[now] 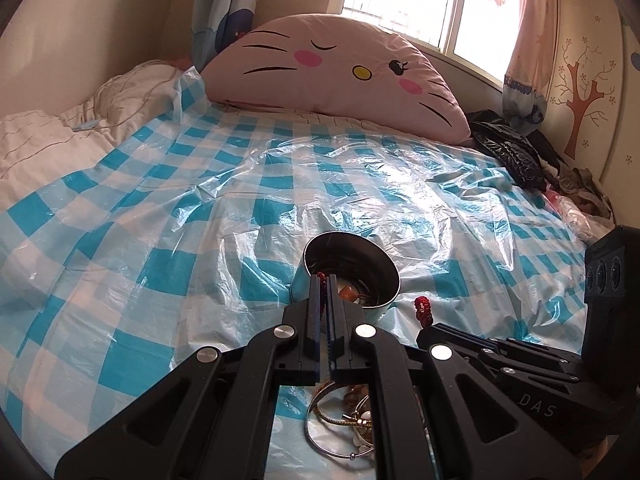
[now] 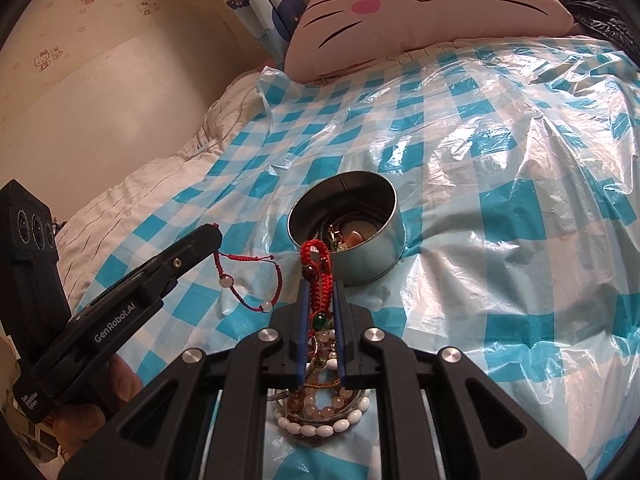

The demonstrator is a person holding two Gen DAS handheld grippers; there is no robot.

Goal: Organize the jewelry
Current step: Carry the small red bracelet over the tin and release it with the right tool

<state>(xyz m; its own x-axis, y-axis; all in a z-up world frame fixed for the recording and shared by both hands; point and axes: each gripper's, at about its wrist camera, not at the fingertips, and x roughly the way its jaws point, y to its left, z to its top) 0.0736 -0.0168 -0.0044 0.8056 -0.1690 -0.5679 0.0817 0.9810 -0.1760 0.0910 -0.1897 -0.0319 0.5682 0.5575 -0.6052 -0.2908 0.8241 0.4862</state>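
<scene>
A round metal tin [image 2: 360, 264] stands on the bed with some jewelry inside. My right gripper [image 2: 320, 286] is just in front of the tin, shut on a red braided bracelet [image 2: 318, 268] that sticks up between its fingers. To its left, my left gripper [image 2: 214, 236] is shut on a thin red cord bracelet with white beads [image 2: 248, 284], which hangs down from the tips. In the left wrist view the left gripper [image 1: 325, 280] points at the tin [image 1: 380, 308], and the right gripper [image 1: 426, 332] shows its red braided bracelet [image 1: 423, 308]. A pile of bead bracelets [image 2: 320, 416] lies below the grippers.
A blue and white checked plastic sheet [image 1: 240, 208] covers the bed. A pink cat-face pillow [image 1: 332, 68] leans at the far side by the window. A black jacket [image 1: 508, 148] and other clothes lie at the far right, and a white quilt [image 1: 48, 140] lies at the left.
</scene>
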